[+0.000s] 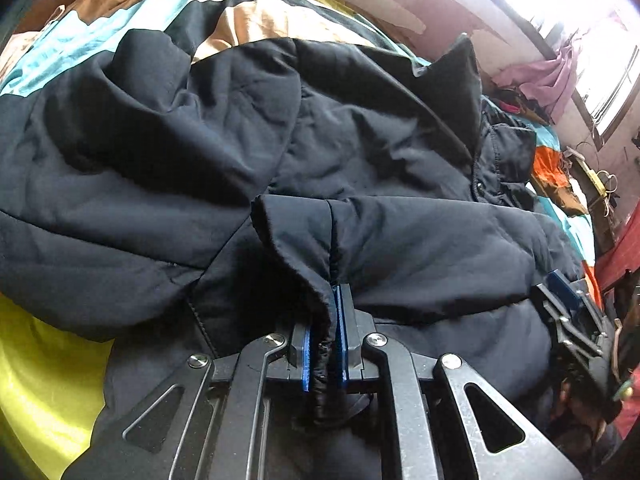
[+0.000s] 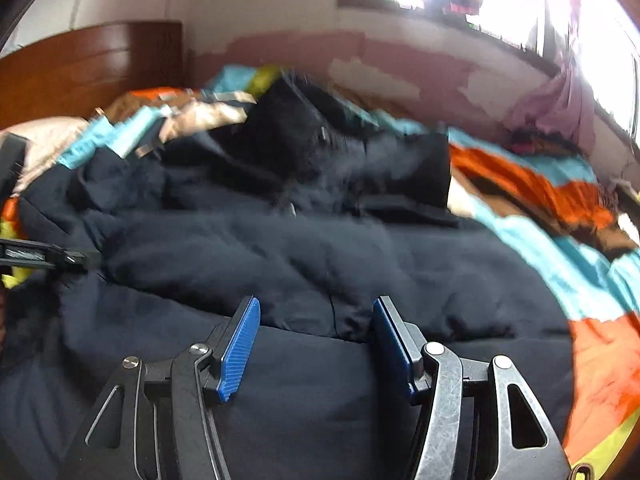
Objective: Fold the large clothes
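Dark puffy jacket lies rumpled on bedspread.

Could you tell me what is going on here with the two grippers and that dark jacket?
A person is folding a black jacket spread on a colourful bedspread. The left gripper is shut on the cuff of a sleeve laid across the jacket. The right gripper hangs open over the fabric, gripping nothing.

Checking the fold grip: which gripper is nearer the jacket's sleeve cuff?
Left. The left gripper is shut on the sleeve cuff; the right gripper is open over the jacket, farther along.
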`<action>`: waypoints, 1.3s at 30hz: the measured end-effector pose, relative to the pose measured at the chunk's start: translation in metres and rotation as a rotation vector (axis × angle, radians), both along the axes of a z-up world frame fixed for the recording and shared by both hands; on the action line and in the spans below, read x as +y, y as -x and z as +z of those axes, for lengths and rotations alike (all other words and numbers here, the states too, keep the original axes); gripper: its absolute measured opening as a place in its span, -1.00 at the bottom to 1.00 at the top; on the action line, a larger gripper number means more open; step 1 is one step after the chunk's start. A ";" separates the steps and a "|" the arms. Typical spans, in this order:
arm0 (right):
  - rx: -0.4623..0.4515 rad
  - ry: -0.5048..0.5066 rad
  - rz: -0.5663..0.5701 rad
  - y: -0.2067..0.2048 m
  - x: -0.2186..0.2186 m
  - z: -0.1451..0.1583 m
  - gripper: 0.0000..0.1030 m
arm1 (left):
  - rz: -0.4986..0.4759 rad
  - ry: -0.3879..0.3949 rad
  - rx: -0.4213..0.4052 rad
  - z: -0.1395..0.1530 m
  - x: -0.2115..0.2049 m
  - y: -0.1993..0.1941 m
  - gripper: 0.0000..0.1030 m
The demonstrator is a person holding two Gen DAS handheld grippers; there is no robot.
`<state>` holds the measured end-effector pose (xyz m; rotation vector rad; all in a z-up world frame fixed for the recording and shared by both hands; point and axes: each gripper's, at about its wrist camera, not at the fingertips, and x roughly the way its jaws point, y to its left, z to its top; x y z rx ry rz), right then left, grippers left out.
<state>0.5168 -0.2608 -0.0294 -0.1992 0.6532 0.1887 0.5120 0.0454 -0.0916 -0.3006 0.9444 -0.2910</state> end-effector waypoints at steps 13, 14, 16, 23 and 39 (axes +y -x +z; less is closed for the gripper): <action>0.115 -0.013 -0.017 -0.020 -0.006 -0.026 0.11 | 0.017 -0.060 0.039 -0.003 -0.013 -0.013 -0.71; 0.117 -0.012 -0.017 -0.020 -0.006 -0.025 0.11 | 0.019 -0.064 0.047 0.000 -0.016 -0.014 -0.70; 0.112 -0.018 -0.015 -0.018 -0.008 -0.020 0.10 | 0.018 -0.082 0.044 0.009 -0.018 -0.012 -0.63; 0.089 -0.040 -0.007 0.007 -0.013 0.004 0.26 | 0.072 -0.150 -0.006 0.028 -0.023 0.011 0.24; -0.099 -0.092 -0.289 0.050 -0.140 0.063 0.66 | 0.084 -0.292 -0.152 0.047 -0.071 0.044 0.43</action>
